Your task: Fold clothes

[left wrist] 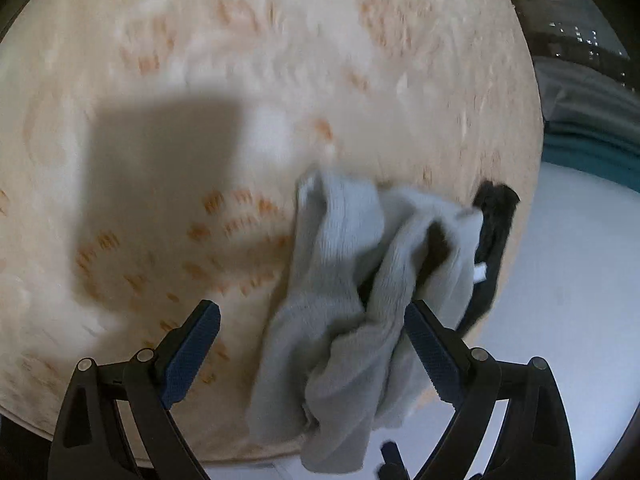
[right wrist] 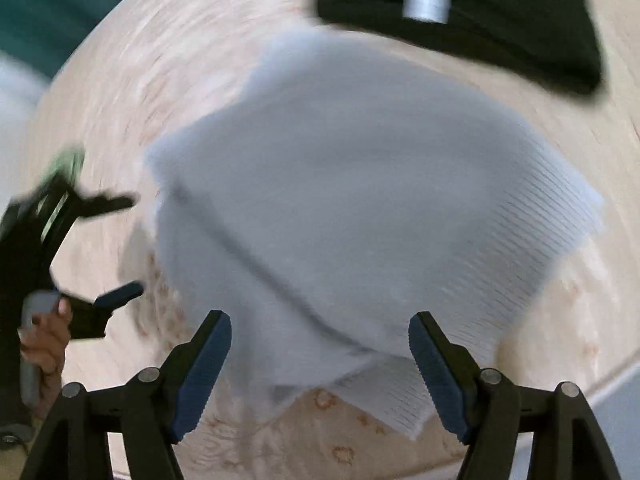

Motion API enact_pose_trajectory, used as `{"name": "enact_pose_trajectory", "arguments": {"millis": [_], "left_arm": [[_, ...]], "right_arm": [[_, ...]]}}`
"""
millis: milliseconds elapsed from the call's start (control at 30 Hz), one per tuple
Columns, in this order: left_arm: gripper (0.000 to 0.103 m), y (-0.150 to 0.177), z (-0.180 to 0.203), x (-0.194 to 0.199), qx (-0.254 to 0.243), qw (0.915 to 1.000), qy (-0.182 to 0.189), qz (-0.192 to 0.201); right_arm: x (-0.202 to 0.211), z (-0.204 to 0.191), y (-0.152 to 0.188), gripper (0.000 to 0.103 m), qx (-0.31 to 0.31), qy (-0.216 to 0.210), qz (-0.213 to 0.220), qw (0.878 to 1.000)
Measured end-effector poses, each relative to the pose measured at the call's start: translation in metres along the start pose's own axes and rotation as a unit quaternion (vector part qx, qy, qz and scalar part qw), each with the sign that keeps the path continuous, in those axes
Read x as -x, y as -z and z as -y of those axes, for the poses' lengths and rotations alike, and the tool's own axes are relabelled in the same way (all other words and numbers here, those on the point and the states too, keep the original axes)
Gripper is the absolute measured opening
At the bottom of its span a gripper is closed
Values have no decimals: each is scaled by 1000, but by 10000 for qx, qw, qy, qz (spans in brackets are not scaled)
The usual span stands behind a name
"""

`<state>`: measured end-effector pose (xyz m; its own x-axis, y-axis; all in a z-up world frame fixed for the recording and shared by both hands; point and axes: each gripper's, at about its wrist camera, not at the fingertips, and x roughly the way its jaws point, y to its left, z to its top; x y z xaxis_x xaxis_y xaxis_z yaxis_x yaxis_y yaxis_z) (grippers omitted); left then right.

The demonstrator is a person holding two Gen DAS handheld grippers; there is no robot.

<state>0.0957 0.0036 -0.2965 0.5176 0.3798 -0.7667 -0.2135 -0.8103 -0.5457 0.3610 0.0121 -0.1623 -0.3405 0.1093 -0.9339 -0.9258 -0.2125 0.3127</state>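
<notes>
Right wrist view: a grey ribbed knit garment (right wrist: pixel 360 208) lies spread on the patterned worktop (right wrist: pixel 160 80), directly ahead of the right gripper (right wrist: pixel 320 372), jaws wide and empty. Left gripper (left wrist: pixel 312 356) is equally wide (cloth bunched between, ungrasped). A folded black garment (right wrist: pixel 500 20) lies beyond.

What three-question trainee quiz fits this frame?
1. True or false: the left tool is shut on the crumpled grey knit garment.
2. What lies beside the grey garment?
A. folded black garment
B. red towel
C. a shoe
3. Fill in: both garments lie on a round beige patterned ____.

Key: 1 false, both it and the right tool are open. 2 A. 3 rug.
</notes>
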Motion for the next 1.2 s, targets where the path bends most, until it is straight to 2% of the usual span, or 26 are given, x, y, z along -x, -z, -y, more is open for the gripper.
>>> {"name": "enact_pose_trajectory", "arguments": {"millis": [100,200,300,400,467,500,533,600,667,733,900,967,1100,1200], "left_arm": [[95,6,12,-16,-310,9993,24,-189],[95,11,26,-33,-586,9967,127,-549],[95,17,39,-56,-983,9926,-140,-696],[94,18,43,-62,-957,9928,-217,-691],[68,18,49,-58,-935,9932,-155,-675],[50,18,53,-55,-955,9928,-140,-704],[44,19,58,-52,-974,9925,-124,-732],[41,19,67,-47,-1036,9912,63,-823],[40,20,75,-43,-1077,9900,205,-885],[40,21,85,-38,-1130,9891,325,-886],[39,24,113,-37,-1352,9855,427,-930],[39,25,120,-38,-1419,9845,432,-936],[40,23,118,-41,-1444,9846,349,-924],[40,24,104,-34,-1391,9859,265,-896]], "right_arm": [[-33,-27,-20,76,501,120,-29,9987],[-57,-47,-35,76,992,239,-60,9948],[-13,-19,-10,78,1434,361,-95,9890],[-16,-20,-2,81,2033,572,-23,9774],[-23,-28,3,82,2531,781,37,9643],[-25,-32,6,82,2739,865,67,9578],[-27,-34,9,82,2907,926,109,9523],[-33,-41,18,84,3276,1084,200,9384],[-39,-46,31,85,3672,1344,362,9197],[-48,-49,43,86,3963,1822,598,8979],[-72,-43,54,87,4041,2905,941,8623],[-76,-41,53,90,4046,3013,1048,8571],[-90,-43,52,92,4173,2964,1045,8527],[-97,-42,58,94,4371,3034,1017,8406]]}}
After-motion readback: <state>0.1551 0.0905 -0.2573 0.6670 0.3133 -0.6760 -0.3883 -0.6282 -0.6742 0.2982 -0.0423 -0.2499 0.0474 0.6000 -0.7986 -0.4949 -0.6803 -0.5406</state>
